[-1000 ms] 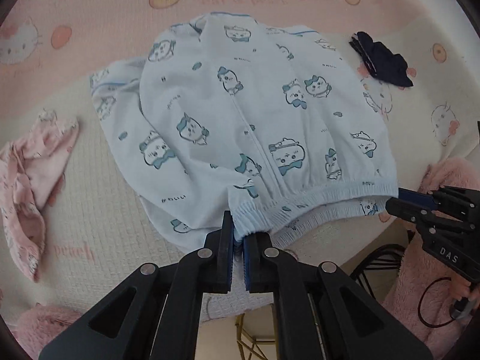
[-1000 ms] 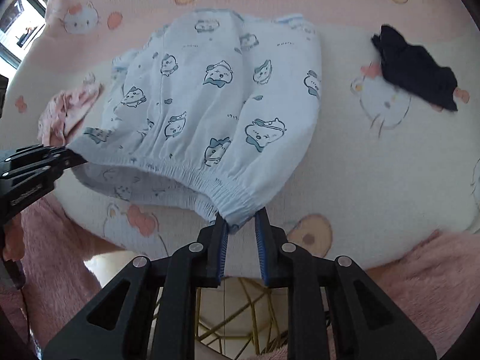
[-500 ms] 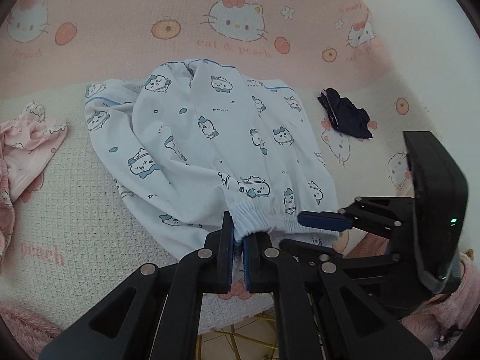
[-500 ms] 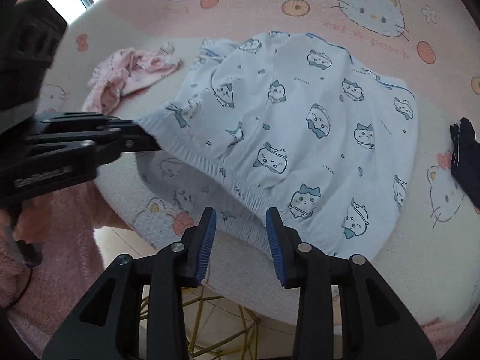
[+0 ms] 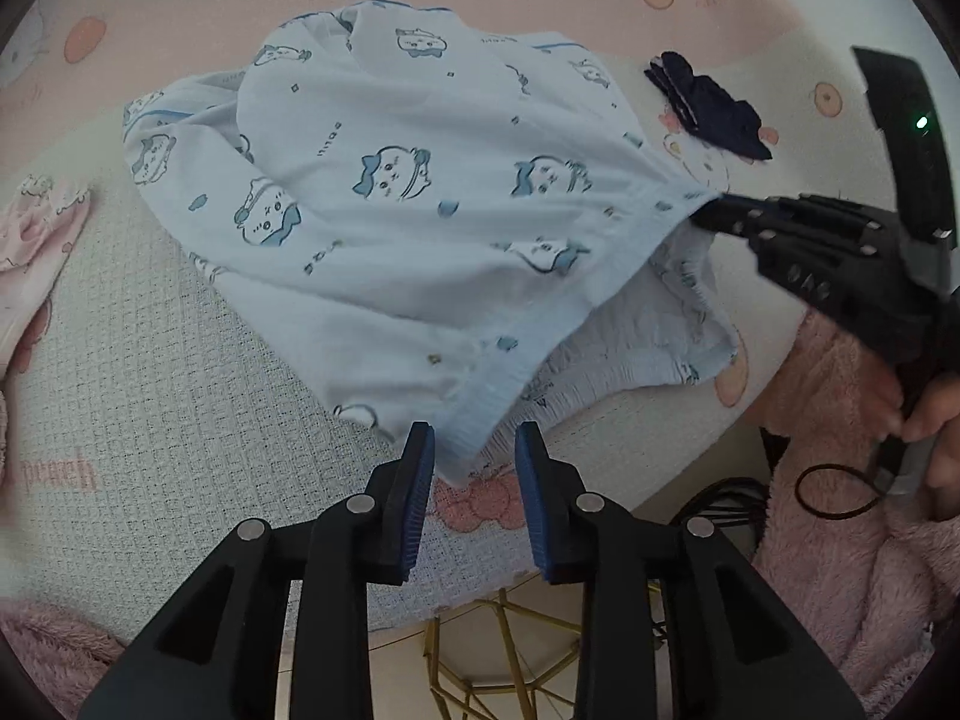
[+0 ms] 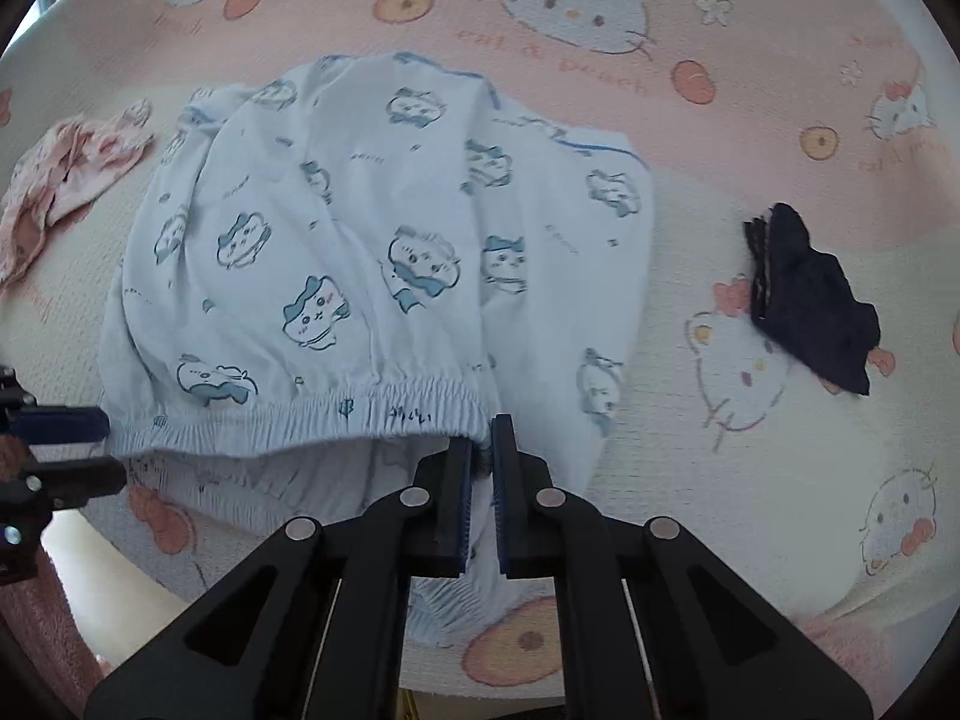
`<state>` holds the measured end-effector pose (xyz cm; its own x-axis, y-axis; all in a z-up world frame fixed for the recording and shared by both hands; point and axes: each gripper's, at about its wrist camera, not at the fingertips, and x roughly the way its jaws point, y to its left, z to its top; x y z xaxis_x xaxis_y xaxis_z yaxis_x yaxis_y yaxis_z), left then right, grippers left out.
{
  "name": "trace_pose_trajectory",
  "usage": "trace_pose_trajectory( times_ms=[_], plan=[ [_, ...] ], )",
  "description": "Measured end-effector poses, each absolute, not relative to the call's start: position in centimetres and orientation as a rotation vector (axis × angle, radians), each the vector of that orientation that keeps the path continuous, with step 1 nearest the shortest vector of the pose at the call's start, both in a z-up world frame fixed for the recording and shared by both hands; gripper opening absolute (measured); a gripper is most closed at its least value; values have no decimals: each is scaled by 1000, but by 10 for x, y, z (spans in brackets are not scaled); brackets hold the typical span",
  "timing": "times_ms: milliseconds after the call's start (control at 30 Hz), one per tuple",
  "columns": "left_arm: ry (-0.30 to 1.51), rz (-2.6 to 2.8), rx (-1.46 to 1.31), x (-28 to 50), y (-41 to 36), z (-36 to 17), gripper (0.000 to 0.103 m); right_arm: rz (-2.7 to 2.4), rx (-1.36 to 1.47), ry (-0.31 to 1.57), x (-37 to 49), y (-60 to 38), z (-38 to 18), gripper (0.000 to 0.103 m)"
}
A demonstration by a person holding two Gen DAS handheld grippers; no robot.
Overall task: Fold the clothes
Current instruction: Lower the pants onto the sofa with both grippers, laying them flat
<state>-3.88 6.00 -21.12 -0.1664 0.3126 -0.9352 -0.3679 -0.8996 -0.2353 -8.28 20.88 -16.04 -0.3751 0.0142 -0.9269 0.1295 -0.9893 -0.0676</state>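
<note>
Left claw (image 5: 474,456) stands with its blue-padded fingers (image 5: 416,498) spread wide, and the corner of the pale blue garment (image 5: 420,210) hangs loose in the gap, touching neither pad as far as the left wrist view shows. Right claw (image 6: 478,450) is narrowed onto the garment's elastic waistband (image 6: 336,414), with the gathered edge pinched between its pads at the band's right end. From the right claw the band runs leftward to the left claw's tips at the frame edge, just beside the band's far end.

Just beyond both claws the garment, printed with small blue cartoon faces, spreads away over the cream and pink blanket (image 6: 750,120). Its upper layer is lifted at the waistband, and a lower layer with the same print lies flat on the blanket underneath. In the left wrist view the right claw comes in from the right, its tips at the band's edge, with a person's hand (image 5: 927,408) on its handle against a fluffy pink sleeve (image 5: 840,480).

Farther off, to the right of the right claw and well apart from the garment, a small dark navy cloth (image 6: 810,300) lies crumpled on the blanket. To the far left a pink patterned cloth (image 6: 66,180) lies bunched near the garment's upper left edge.
</note>
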Motion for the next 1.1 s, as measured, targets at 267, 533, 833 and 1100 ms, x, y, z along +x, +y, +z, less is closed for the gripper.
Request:
trace_pose_trajectory(
  times_ms=[267, 533, 833, 1100],
  plan=[
    [-37, 2160, -1623, -40, 54, -202, 30, -2375, 1780, 112, -58, 209, -168, 9],
    [-117, 2198, -1507, -45, 48, -178, 30, -2255, 1830, -113, -47, 217, -188, 16],
    [279, 2122, -1558, -36, 106, -219, 31, -2280, 1817, -134, -49, 219, -195, 31],
    [248, 2333, -1595, -36, 73, -204, 6, -2382, 1868, -69, -51, 229, -206, 29]
  ],
)
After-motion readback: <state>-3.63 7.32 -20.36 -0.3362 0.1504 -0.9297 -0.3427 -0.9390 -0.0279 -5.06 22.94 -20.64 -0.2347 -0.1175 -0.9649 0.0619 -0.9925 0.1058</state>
